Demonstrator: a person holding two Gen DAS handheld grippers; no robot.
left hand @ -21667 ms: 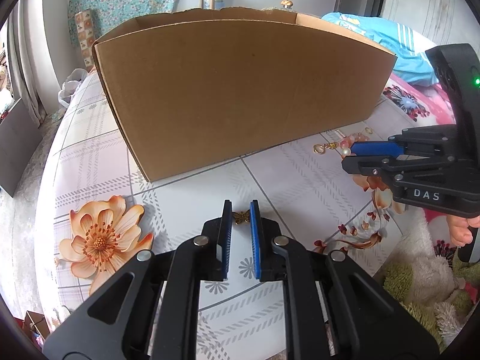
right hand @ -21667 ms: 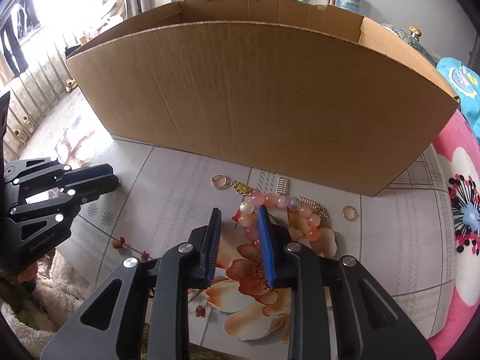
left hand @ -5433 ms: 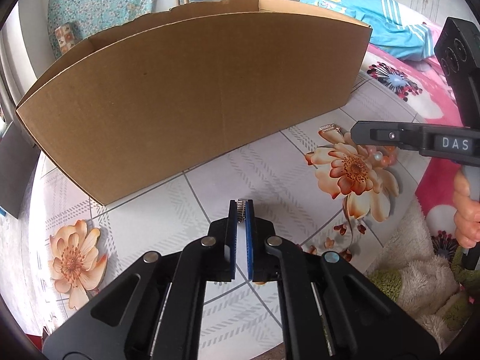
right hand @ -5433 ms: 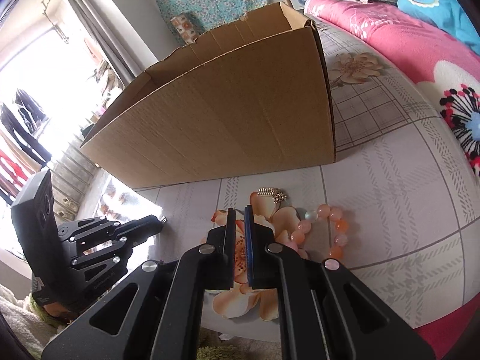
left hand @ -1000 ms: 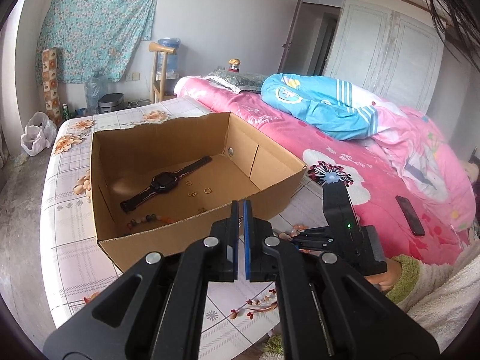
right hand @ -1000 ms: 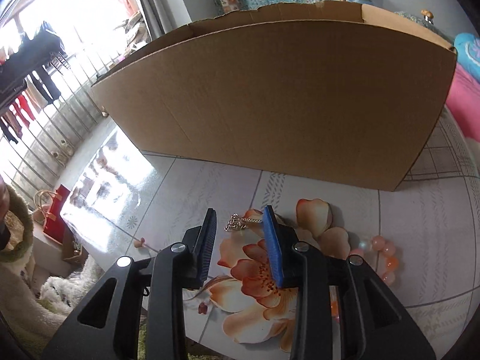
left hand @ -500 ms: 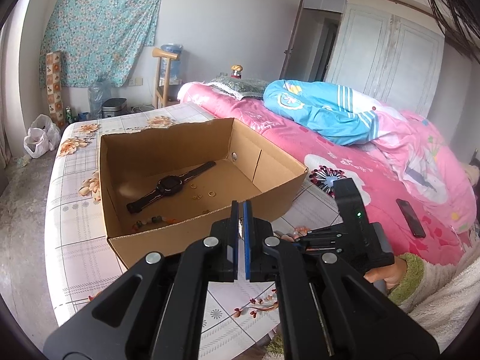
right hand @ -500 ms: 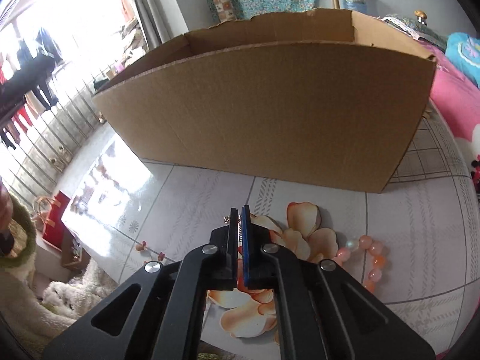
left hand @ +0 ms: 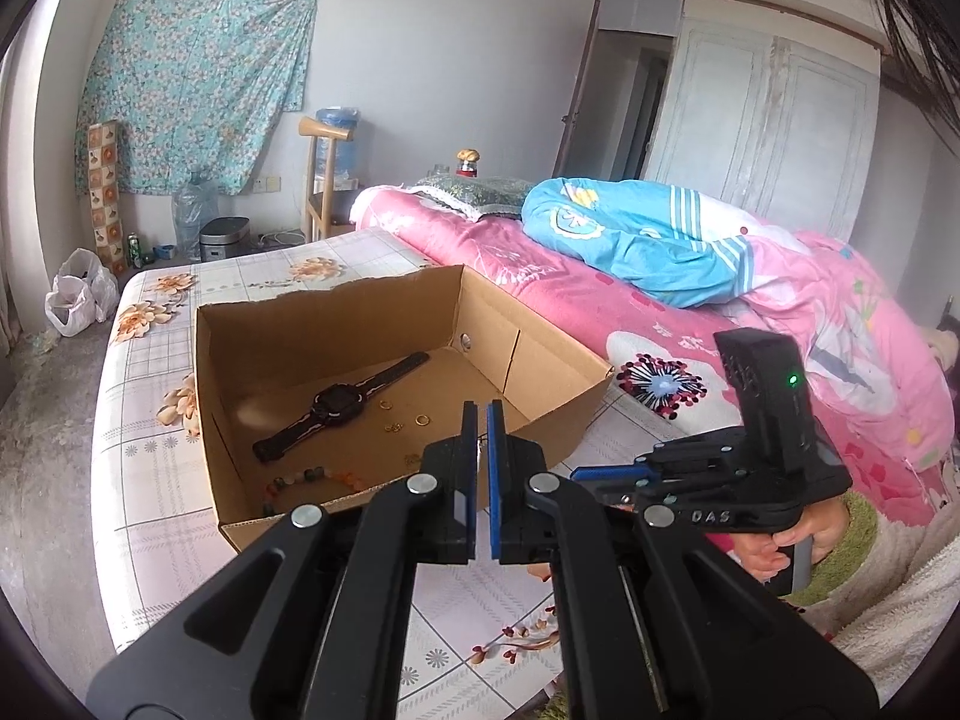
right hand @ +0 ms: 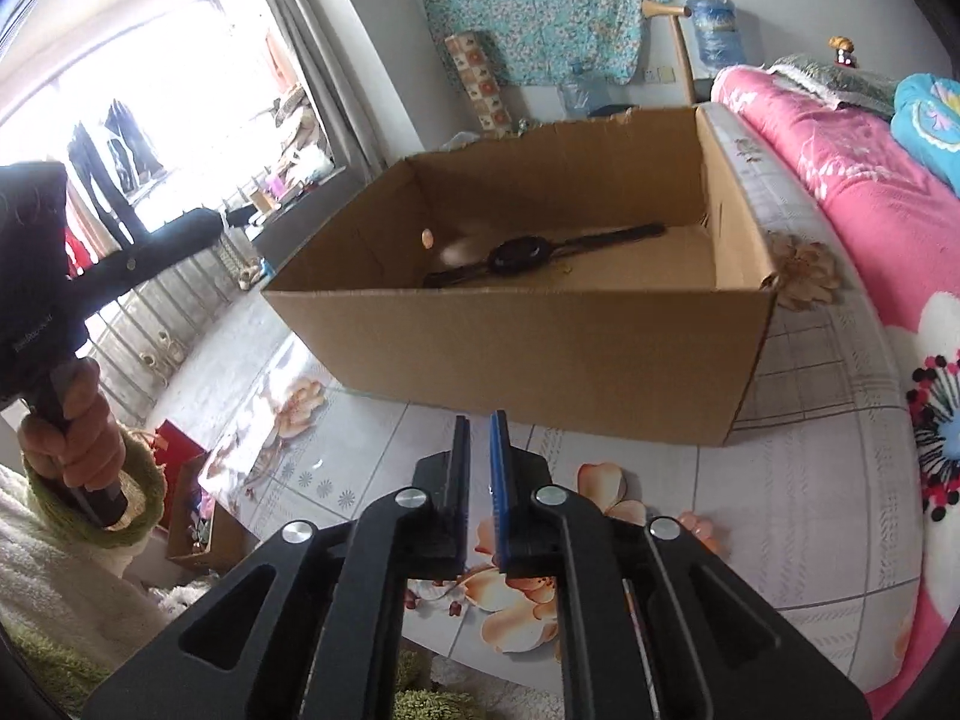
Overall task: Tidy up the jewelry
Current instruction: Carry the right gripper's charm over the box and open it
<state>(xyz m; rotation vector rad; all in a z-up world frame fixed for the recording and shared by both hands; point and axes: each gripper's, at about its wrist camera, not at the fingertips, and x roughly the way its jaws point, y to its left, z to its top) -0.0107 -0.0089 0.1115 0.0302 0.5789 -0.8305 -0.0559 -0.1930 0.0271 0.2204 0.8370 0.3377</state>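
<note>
My left gripper [left hand: 482,414] hangs over the near wall of the open cardboard box [left hand: 552,414]. It is shut on a small metal piece, of which only a pale glint shows between the pads. Inside the box lie a black watch [left hand: 339,405], small gold rings [left hand: 422,420] and a dark bead bracelet [left hand: 312,477]. My right gripper [right hand: 479,420] hovers over the table in front of the box [right hand: 540,348]. Its jaws are opening, and I see nothing between them. Pink beads [right hand: 696,525] peek out beside its right arm. The gold chain is out of sight.
A floral table cover [right hand: 810,510] lies under the box. A pink bed [left hand: 600,300] with a blue blanket [left hand: 648,240] runs along the right. A hand in a green cuff [right hand: 78,438] holds the left gripper's handle. A red bag [right hand: 180,450] sits on the floor.
The right gripper has risen and drawn back from the table. Its jaws, shut on a gold chain half a second ago, now stand apart without it. The left gripper has barely moved.
</note>
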